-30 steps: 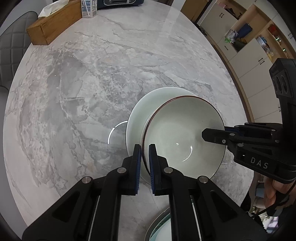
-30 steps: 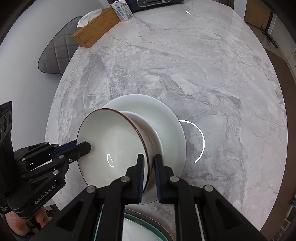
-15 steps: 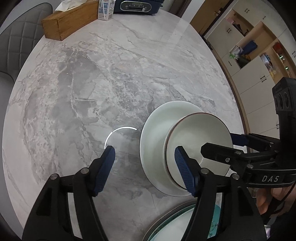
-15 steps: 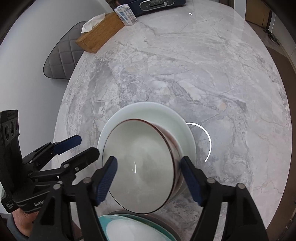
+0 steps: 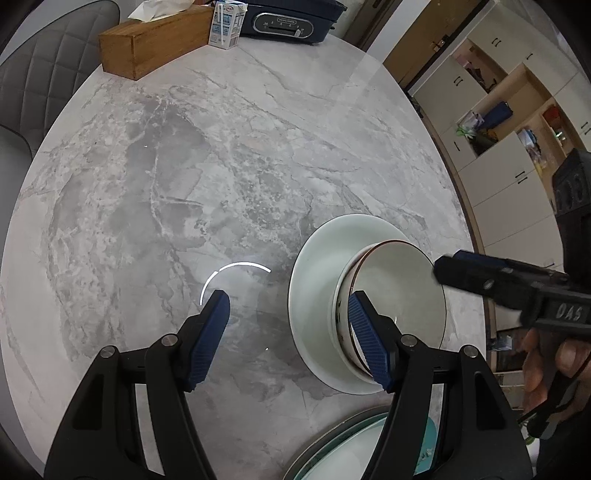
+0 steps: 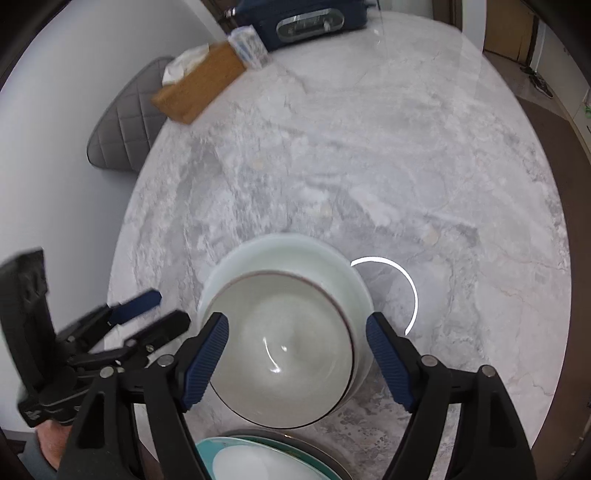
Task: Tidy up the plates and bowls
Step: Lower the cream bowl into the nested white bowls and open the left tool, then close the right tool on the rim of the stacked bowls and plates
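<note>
Reading "DAS" mirrored on right claw [image 5: 454, 267] | milk carton [image 5: 226, 24] print illegible

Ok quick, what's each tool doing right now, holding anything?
Left tool: open, holding nothing, jaws have just been opening.
Right tool: open, straddling the bowl without touching, jaws just opened further.

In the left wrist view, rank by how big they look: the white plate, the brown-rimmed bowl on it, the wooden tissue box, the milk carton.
1. White plate
2. Brown-rimmed bowl, sitting on the plate
3. Wooden tissue box
4. Milk carton

The box and carton stand at the table's far edge, so their looks understate them.
</note>
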Demonstrator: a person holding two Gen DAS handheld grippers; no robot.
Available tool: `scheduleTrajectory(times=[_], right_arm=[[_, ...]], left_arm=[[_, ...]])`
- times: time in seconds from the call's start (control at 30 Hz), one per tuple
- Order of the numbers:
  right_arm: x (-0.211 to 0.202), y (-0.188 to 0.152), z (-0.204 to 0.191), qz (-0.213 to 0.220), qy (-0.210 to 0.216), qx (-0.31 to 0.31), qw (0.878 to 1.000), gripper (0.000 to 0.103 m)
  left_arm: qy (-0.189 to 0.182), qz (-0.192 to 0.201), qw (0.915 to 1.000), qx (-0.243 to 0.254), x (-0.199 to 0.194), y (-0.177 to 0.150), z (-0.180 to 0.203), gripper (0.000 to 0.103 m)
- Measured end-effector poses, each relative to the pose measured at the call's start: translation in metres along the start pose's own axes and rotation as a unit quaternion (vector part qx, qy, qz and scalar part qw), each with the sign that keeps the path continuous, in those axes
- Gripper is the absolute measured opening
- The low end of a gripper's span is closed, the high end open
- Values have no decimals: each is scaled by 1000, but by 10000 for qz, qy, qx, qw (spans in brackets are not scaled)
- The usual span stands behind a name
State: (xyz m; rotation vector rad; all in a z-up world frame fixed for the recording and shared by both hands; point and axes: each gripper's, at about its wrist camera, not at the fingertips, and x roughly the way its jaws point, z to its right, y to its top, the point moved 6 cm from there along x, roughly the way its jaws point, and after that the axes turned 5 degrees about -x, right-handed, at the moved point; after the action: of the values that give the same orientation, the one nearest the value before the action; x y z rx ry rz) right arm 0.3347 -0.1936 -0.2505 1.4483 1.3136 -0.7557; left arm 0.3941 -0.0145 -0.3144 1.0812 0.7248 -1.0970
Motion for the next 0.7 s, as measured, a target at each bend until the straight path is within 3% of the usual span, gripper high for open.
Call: scheduleTrajectory(times=[0.13, 0.17, 0.27, 0.3, 0.37, 0.47, 0.7], right_arm=[[-32, 10, 23, 700, -105, -24, 9975, 90], [-30, 8, 32, 661, -199, -65, 9976, 87], [-20, -4, 57, 400, -113, 1, 9991, 54], [-18, -8, 65, 337, -59, 50, 9994, 50], [-13, -18, 76, 241, 84, 55, 9997, 49], [-4, -35, 73, 80, 691, -14, 9976, 49], [16, -54, 68, -108, 800, -64, 9967, 45]], left_arm=[[-10, 153, 9998, 128, -13, 0, -7, 65], [-28, 137, 9998, 164, -15, -2, -10, 65], [-97, 1, 9997, 236, -11, -9, -17, 65], [-168, -39, 9995, 257, -10, -11, -18, 65], [-284, -126, 9989, 343, -5, -16, -16, 65], [-360, -234, 9974, 578, 7, -22, -9, 65], [-100, -466, 9983, 334, 34, -26, -25, 65]])
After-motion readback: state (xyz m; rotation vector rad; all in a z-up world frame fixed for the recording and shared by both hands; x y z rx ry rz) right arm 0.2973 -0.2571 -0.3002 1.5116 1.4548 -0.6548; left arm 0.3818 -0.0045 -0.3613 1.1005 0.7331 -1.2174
